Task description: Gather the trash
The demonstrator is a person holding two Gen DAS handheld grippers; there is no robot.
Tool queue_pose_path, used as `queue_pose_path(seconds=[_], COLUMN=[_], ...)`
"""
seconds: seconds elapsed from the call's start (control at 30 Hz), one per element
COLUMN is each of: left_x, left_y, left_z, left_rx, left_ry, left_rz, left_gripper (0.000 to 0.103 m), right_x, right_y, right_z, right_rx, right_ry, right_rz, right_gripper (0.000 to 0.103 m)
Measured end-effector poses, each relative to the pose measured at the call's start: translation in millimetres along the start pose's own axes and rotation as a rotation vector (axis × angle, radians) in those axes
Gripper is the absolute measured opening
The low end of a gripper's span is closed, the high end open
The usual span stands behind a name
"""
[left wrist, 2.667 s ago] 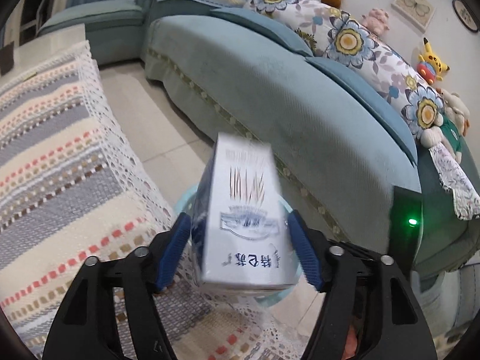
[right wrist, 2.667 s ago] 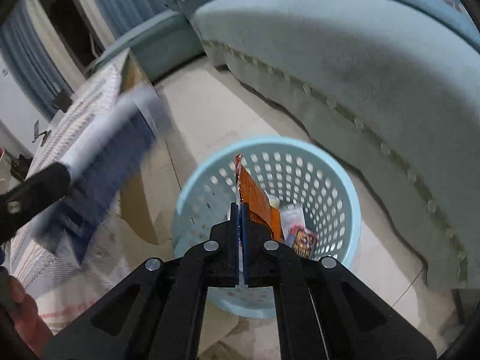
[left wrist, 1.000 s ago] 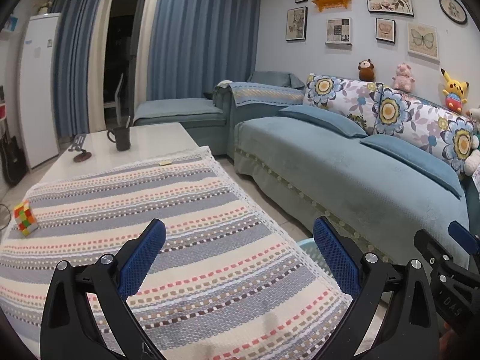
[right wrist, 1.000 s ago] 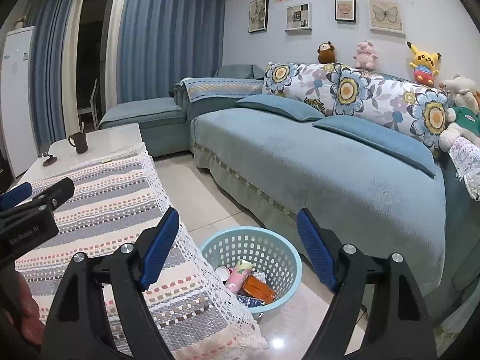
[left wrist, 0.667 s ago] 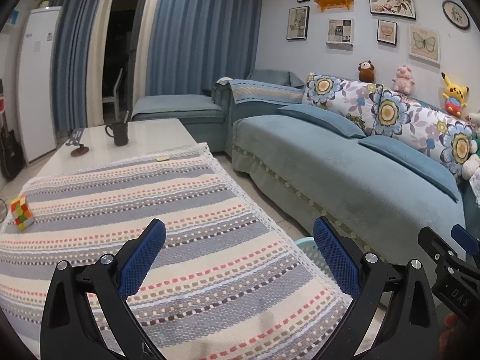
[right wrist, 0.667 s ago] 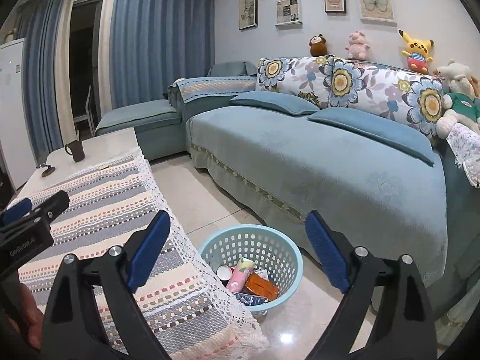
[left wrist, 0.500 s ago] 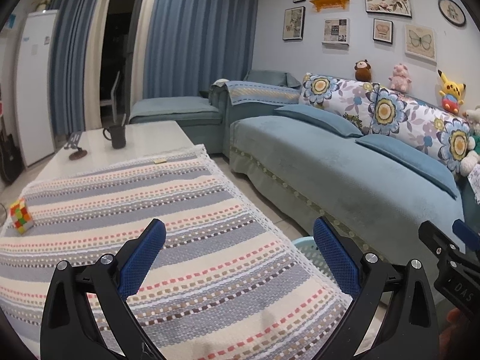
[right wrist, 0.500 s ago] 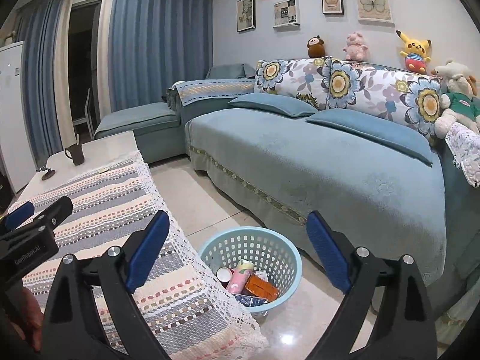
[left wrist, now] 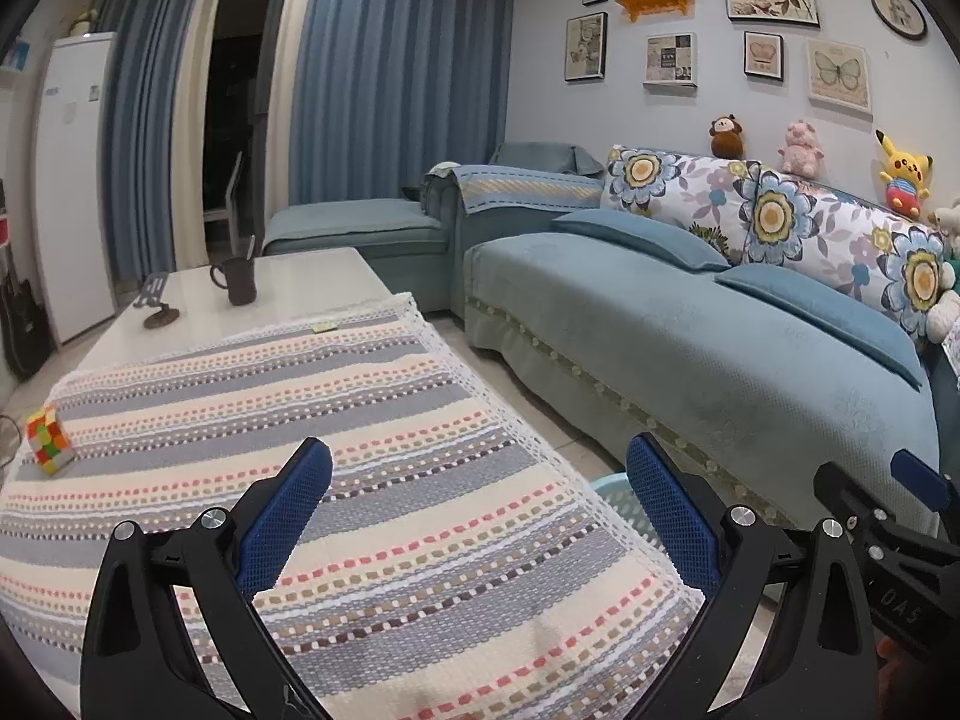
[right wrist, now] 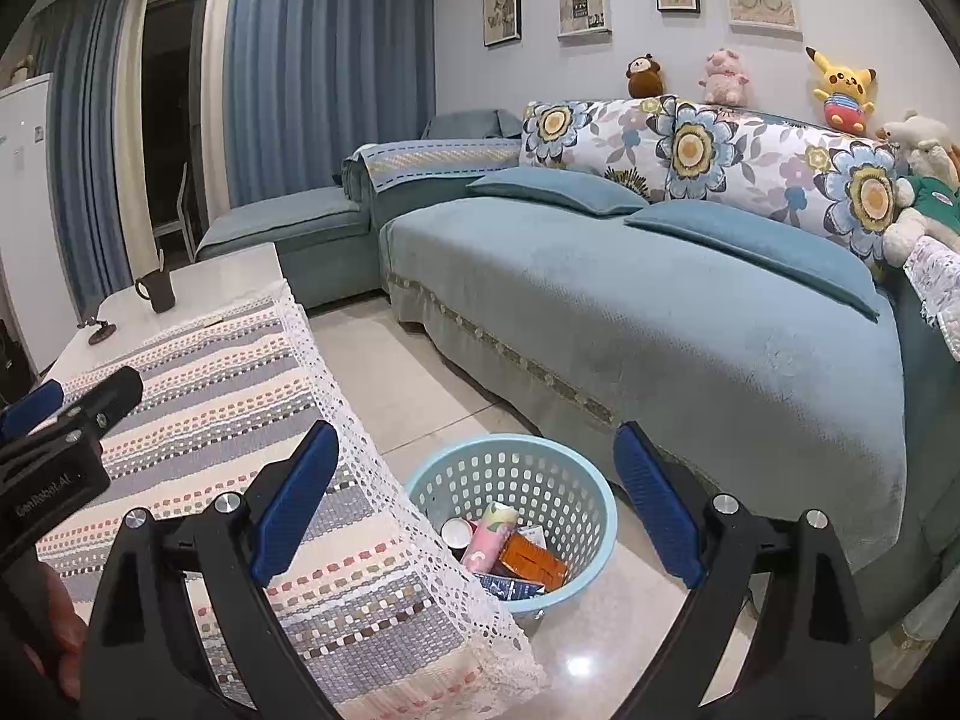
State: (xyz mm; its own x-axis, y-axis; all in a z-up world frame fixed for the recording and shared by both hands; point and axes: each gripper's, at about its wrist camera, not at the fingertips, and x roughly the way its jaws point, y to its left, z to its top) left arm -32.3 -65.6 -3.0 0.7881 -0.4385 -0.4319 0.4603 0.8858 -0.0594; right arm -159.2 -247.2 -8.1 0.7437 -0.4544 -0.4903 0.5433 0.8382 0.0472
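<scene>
1. left gripper (left wrist: 479, 501): held above the near end of the striped tablecloth (left wrist: 336, 480), blue fingers (left wrist: 282, 516) spread wide apart, nothing between them.
2. right gripper (right wrist: 474, 495): held over the right edge of the table (right wrist: 198, 282) and the floor (right wrist: 390, 384) beside it, fingers (right wrist: 657, 510) likewise spread wide, nothing gripped.
3. light blue basket (right wrist: 576, 480): stood on the floor between the table's right edge and the sofa (right wrist: 690, 324), just beside the lace hem of the tablecloth.
4. trash (right wrist: 510, 552): lay inside the basket; a pink and white tube, an orange packet, a small cup and a dark blue carton, piled together at the bottom.
5. only the basket's rim (left wrist: 618, 495) seen from the left wrist, past the tablecloth's right edge.
6. puzzle cube (left wrist: 48, 438): sat at the left edge of the tablecloth.
7. dark mug (left wrist: 237, 279): stood on the bare far end of the table, a small stand (left wrist: 157, 303) near it.
8. plush toys (right wrist: 840, 87): lined along the top of the sofa back.
</scene>
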Motion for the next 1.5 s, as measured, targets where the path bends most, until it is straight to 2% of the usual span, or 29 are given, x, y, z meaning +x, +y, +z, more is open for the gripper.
queue_pose_path(seconds=[1.5], left_x=[-1.5], left_y=[-4.2], left_z=[2.0], left_rx=[-0.012], left_ry=[0.013], left_rz=[0.018], left_gripper=[0.095], right_x=[4.9], right_y=[9.1], right_z=[-5.1], right_rx=[0.012], right_ry=[0.017], right_rz=[0.017], right_gripper=[0.088])
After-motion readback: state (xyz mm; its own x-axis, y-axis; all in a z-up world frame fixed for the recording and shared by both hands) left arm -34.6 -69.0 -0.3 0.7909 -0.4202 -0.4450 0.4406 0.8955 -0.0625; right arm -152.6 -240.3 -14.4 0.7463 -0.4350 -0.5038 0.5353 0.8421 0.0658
